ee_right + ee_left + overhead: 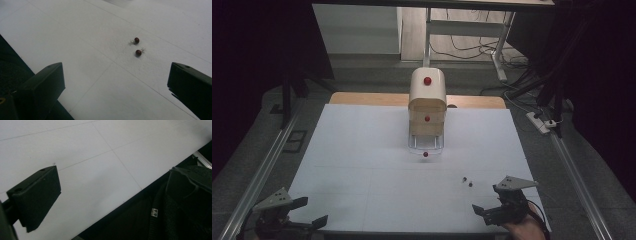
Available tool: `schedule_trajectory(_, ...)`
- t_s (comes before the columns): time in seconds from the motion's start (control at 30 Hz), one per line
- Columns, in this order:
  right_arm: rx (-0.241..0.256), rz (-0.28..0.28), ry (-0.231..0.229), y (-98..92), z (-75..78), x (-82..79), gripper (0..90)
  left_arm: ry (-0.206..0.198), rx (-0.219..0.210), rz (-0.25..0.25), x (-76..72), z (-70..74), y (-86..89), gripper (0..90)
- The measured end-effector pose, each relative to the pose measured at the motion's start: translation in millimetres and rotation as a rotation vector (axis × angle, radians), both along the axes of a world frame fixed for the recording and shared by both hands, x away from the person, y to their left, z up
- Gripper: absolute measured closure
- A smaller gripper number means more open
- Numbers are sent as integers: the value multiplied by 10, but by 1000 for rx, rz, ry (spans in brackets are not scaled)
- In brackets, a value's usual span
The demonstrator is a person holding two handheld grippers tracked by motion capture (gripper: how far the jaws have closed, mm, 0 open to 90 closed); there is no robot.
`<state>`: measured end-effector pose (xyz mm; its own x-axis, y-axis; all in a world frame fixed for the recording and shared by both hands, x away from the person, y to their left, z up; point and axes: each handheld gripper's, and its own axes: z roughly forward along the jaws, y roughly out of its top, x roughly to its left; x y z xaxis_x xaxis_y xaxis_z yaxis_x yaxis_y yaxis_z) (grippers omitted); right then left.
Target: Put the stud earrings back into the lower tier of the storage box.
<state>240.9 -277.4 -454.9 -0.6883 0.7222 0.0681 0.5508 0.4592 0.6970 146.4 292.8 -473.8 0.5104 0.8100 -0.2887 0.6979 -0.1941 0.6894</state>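
Item inspected: two small dark-red round beads, each with a short silver post, resembling stud earrings (467,181). In the high view they lie on the white sheet-covered bench (362,150), lower right of centre in the frame, just beside each other but not touching. In the right gripper view the same pair (137,46) sits upper right of centre, one bead slightly above and left of the other, posts pointing in differing directions.

Second item: a cream-coloured small drawer cabinet with a rounded top and red knobs (427,107), standing upper centre of the high view at the far part of the bench. Its lowest drawer, clear plastic with a red knob (426,146), is pulled out toward the viewer. The contents cannot be made out.

Left tongs (309,212): lower left corner of the high view, at the near edge of the bench, jaws spread wide with nothing between them. In the left gripper view the tongs (112,192) straddle the bench edge, with one jaw over the white surface and the other over a dark knitted fabric (175,220) at lower right.

Right tongs (489,200): lower right of the high view, well apart from the beads, hand entering from the bottom edge. In the right gripper view the tongs (115,82) show both jaws wide apart and empty, with the beads lying beyond them.
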Motion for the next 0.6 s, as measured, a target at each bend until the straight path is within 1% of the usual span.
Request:
schedule_trajectory(0.17,31,7,-15,23,-3,29,1,2,-6,1,-1,0,2,0)
schedule_trajectory(0.47,33,-2,-17,84,-27,96,5,1,-11,0,1,-1,10,0)
schedule_trajectory(0.6,22,-24,-10,121,-58,144,0,2,-11,1,2,-1,10,0)
